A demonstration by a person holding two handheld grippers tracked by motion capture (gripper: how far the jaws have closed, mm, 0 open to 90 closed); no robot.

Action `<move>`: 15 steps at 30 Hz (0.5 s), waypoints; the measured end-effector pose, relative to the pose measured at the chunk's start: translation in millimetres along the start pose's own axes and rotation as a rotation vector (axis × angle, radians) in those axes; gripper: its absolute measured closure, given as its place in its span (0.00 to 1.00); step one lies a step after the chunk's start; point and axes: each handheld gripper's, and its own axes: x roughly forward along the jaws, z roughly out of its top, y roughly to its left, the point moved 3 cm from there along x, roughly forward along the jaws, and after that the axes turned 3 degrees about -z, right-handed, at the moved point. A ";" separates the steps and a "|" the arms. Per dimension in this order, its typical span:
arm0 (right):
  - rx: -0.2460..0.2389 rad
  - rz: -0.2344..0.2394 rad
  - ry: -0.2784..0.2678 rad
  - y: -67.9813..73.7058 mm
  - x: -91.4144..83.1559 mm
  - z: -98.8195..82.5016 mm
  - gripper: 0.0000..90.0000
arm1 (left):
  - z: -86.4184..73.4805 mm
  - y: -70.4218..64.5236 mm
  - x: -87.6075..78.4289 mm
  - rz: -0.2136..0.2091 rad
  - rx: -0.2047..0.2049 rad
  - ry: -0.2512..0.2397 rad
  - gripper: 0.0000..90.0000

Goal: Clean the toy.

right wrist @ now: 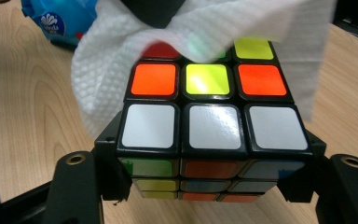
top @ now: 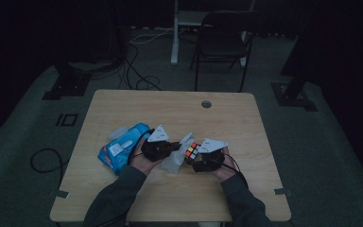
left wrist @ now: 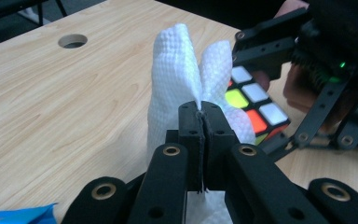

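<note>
Worktop (top: 123, 198). Blue wipes pack (top: 123, 146) beside left gripper (left wrist: 203, 122). White wipe (left wrist: 175, 79) pinched in its closed fingers, draped on puzzle cube (right wrist: 209, 116). Cube clamped between right gripper (right wrist: 209, 179) fingers.

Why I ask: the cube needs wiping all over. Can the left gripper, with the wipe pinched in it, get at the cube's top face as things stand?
Probably yes. The left gripper is shut on the wipe, which already drapes over the top face of the cube. The right gripper clamps only the sides.
</note>
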 end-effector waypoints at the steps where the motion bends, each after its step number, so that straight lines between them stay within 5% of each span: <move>1: 0.003 -0.002 -0.003 -0.7 -0.9 0.4 0.38 | -0.7 0.3 -0.2 0.002 -0.004 -0.004 0.99; 15: 0.046 -0.036 -0.043 -11.5 -11.4 12.4 0.38 | -11.0 -1.9 5.9 0.029 0.006 0.018 0.99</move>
